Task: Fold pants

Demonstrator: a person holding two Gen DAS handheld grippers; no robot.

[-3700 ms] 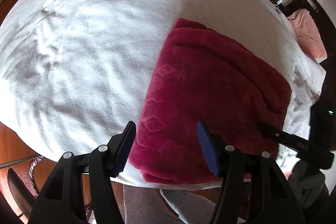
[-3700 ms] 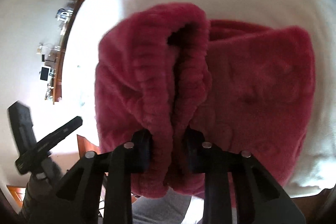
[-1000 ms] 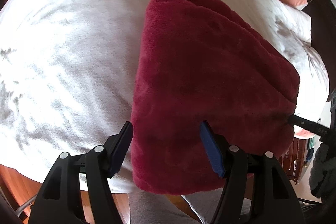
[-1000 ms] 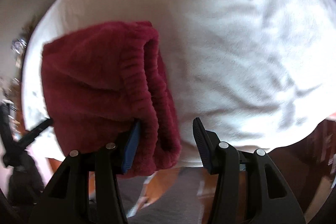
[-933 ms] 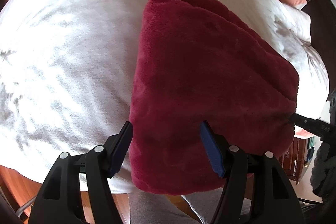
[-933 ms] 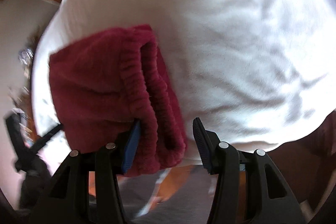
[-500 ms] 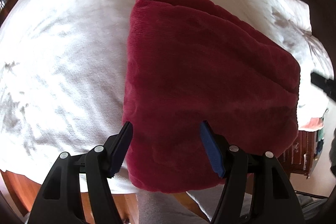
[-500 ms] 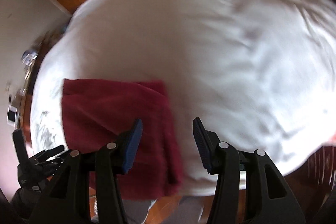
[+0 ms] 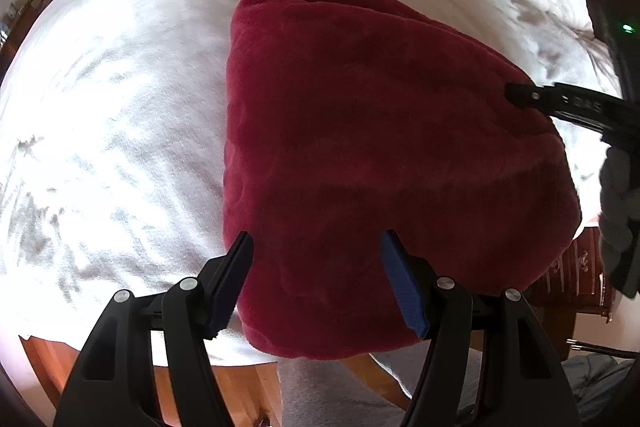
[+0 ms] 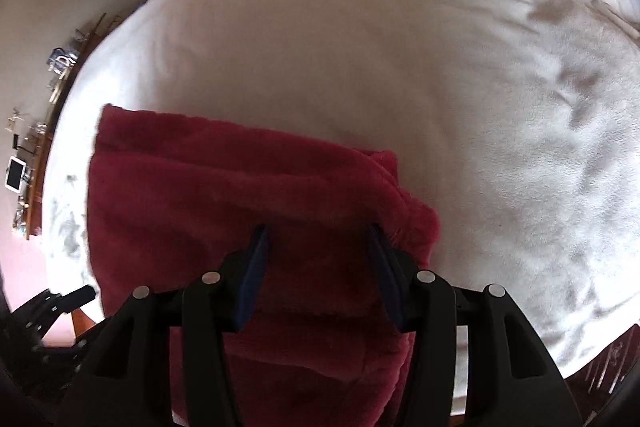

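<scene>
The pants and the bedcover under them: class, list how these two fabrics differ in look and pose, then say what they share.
Colour: the pants are deep red; the bedcover is white.
Pose: the pants lie folded in a thick stacked bundle at the near edge; the bedcover is spread out in one wide layer.
Extent: the pants cover only a patch; the bedcover fills most of both views.
Shared: both look soft and fuzzy, and neither is gripped.

Folded red pants (image 9: pixel 372 147) at bed's (image 9: pixel 120 107) near edge; left gripper (image 9: pixel 316 247) spread above; right gripper (image 9: pixel 520 95) at far-right corner.
</scene>
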